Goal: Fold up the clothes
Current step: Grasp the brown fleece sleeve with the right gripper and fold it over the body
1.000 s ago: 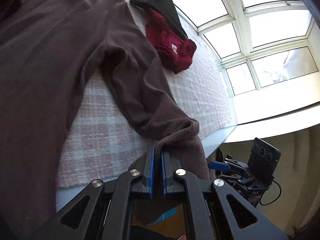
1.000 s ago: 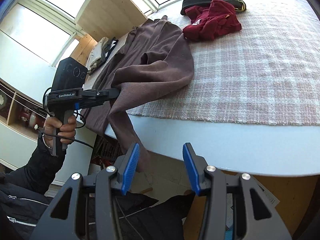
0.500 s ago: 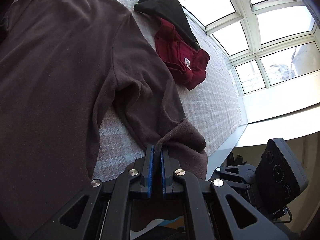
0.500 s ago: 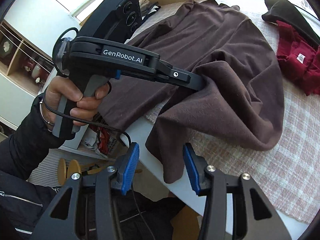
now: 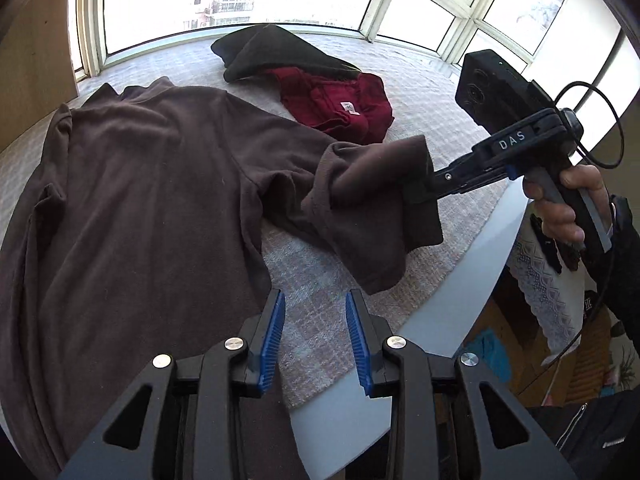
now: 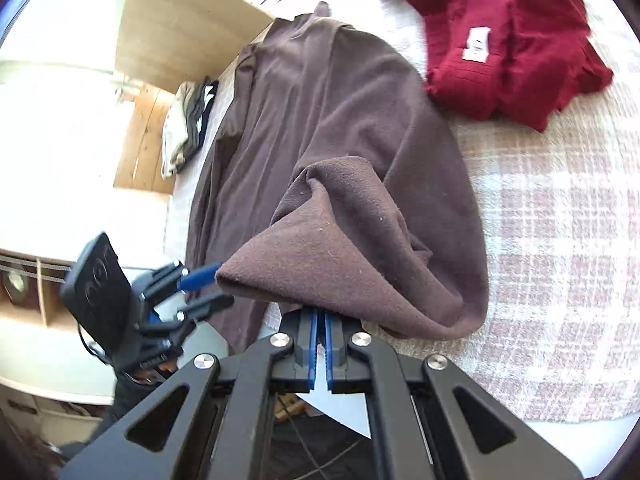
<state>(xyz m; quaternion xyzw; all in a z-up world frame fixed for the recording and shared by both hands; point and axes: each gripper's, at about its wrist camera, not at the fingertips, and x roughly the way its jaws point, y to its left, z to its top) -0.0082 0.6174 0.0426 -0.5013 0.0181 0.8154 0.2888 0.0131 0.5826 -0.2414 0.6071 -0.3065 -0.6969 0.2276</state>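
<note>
A brown long-sleeved top (image 5: 132, 184) lies spread on the plaid-covered table (image 5: 448, 92). Its right sleeve (image 5: 376, 184) is lifted off the cloth, and my right gripper (image 5: 420, 184) is shut on the cuff. In the right wrist view the same sleeve (image 6: 344, 256) drapes over my right gripper (image 6: 319, 328), whose blue pads are pressed together. My left gripper (image 5: 314, 336) hovers open over the table's near edge beside the top's side, holding nothing. It also shows open at the left of the right wrist view, left gripper (image 6: 204, 288).
A dark red garment (image 5: 340, 104) with a white label and a black garment (image 5: 272, 56) lie at the table's far side by the windows. Folded clothes (image 6: 188, 124) sit on a wooden shelf to the left. The table's white edge (image 5: 460, 280) runs close on the right.
My left gripper let go of the sleeve cuff and opened, drawing back. My right gripper moved in and shut on the sleeve, lifting it over the table.
</note>
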